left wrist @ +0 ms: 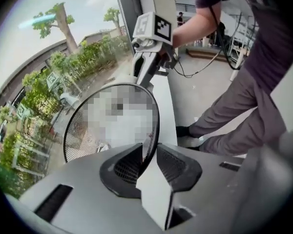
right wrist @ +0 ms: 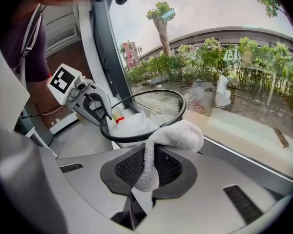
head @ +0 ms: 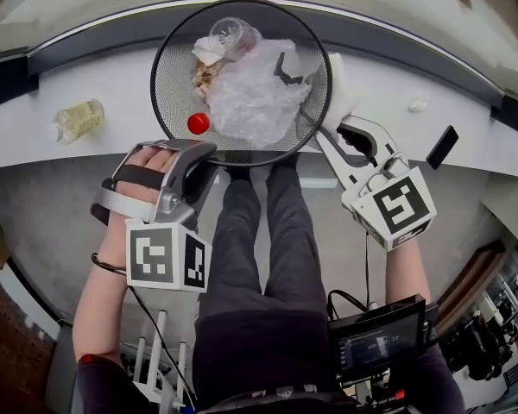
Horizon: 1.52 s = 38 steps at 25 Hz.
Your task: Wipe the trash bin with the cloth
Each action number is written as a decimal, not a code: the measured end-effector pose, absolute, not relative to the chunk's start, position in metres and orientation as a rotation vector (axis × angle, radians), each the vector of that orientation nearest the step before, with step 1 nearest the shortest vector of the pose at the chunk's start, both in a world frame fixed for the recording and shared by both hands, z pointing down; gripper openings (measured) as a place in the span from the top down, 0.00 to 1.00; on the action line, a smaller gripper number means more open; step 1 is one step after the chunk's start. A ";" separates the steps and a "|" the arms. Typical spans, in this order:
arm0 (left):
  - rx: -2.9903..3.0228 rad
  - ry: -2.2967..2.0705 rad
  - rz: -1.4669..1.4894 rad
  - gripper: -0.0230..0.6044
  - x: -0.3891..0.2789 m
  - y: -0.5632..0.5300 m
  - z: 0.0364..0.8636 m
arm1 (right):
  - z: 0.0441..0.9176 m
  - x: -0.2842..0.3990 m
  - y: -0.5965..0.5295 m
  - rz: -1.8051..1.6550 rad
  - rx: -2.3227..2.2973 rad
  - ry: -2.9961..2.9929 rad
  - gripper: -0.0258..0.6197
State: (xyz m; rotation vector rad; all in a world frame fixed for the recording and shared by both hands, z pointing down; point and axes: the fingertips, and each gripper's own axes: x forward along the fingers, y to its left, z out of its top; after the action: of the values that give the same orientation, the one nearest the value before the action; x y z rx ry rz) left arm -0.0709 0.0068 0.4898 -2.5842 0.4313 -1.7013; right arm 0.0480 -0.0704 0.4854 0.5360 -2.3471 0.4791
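Note:
A black wire-mesh trash bin (head: 162, 102) stands on the white ledge, holding a crumpled clear plastic bag (head: 259, 93), a cup and a red cap (head: 198, 123). My left gripper (head: 209, 149) is at the bin's near rim. In the left gripper view the rim (left wrist: 155, 126) runs between the closed jaws of the left gripper (left wrist: 149, 155). My right gripper (head: 337, 123) is at the bin's right side, shut on a white cloth (right wrist: 178, 135). The cloth (head: 338, 89) bulges out past the jaws and lies against the bin's rim (right wrist: 136, 139).
On the ledge lie a plastic bottle (head: 78, 119) at the left, and a small white scrap (head: 417, 104) and a black flat device (head: 441, 147) at the right. Window glass rises just behind the bin. The person's legs (head: 259, 231) stand below the ledge.

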 end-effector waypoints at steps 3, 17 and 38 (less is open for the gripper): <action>-2.746 0.521 -1.644 0.87 -0.053 0.015 0.483 | 0.490 0.027 -0.039 0.514 0.435 -2.387 0.89; -2.999 0.807 -1.420 0.75 -0.028 0.001 0.433 | 0.483 -0.025 0.017 0.701 0.258 -2.492 0.89; -2.960 0.661 -1.668 0.88 -0.033 0.020 0.476 | 0.496 0.018 -0.037 0.670 0.581 -2.426 0.89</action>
State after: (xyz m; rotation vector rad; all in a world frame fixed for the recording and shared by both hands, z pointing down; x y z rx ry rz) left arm -0.0333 0.0201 0.4761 -2.9600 0.6606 -1.6675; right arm 0.0179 -0.0373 0.4961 0.5806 -2.4262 0.6699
